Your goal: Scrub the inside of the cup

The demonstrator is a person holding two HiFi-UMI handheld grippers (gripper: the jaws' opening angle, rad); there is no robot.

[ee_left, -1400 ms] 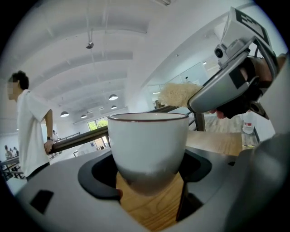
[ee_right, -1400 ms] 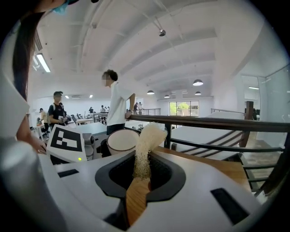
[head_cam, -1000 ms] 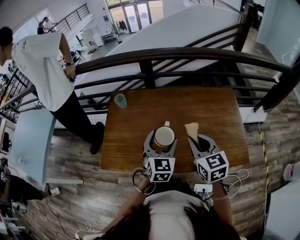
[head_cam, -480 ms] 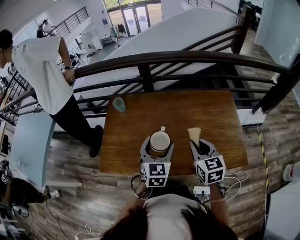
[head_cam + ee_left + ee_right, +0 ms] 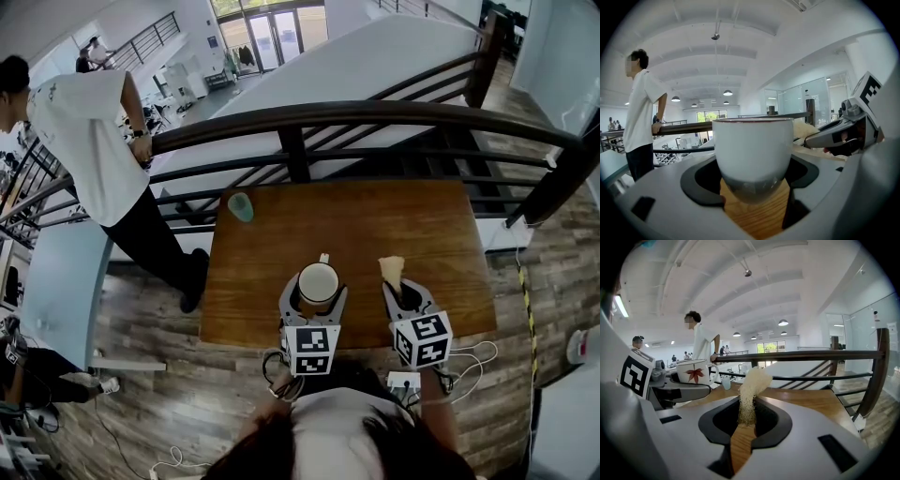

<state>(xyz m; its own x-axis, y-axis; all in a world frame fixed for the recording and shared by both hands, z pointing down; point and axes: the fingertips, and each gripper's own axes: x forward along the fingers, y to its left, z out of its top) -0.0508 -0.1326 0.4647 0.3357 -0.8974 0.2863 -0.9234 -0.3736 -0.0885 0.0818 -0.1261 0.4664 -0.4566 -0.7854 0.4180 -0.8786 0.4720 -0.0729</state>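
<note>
Left gripper [image 5: 316, 291] [image 5: 754, 183]: fingers closed around the cup [image 5: 318, 279] [image 5: 753, 150], one pad on each side of the lower body, rim up and roughly level. The cup's handle points away from the fingers' base, toward the far side of the table [image 5: 375, 220]. Can't tell if the cup base touches the wood or hangs just above it. Right gripper [image 5: 401, 292] [image 5: 743, 423]: fingers nearly together and clamped on the lower end of the scrubber [image 5: 391, 268] [image 5: 751, 390]. The pale fibrous piece sticks up and forward past the fingertips, tilted a little toward the cup side. The scrubber is outside the cup, beside it and to its right, not touching; in the right gripper view the cup [image 5: 695, 371] sits left of those fingers with its red leaf print facing them. Versus a second ago: both grippers sit slightly closer to the near table edge, and the cup and scrubber have come with them. Grip on both is unchanged, and the scrubber is still no closer to the cup's mouth. Versus half a second ago: practically no change. A small teal cup [image 5: 240, 205] [image 5: 726, 383] stands well beyond both sets of fingertips at the far left of the table, same spot as before. The person [image 5: 84, 131] at the railing [image 5: 375, 114] stays put.
</note>
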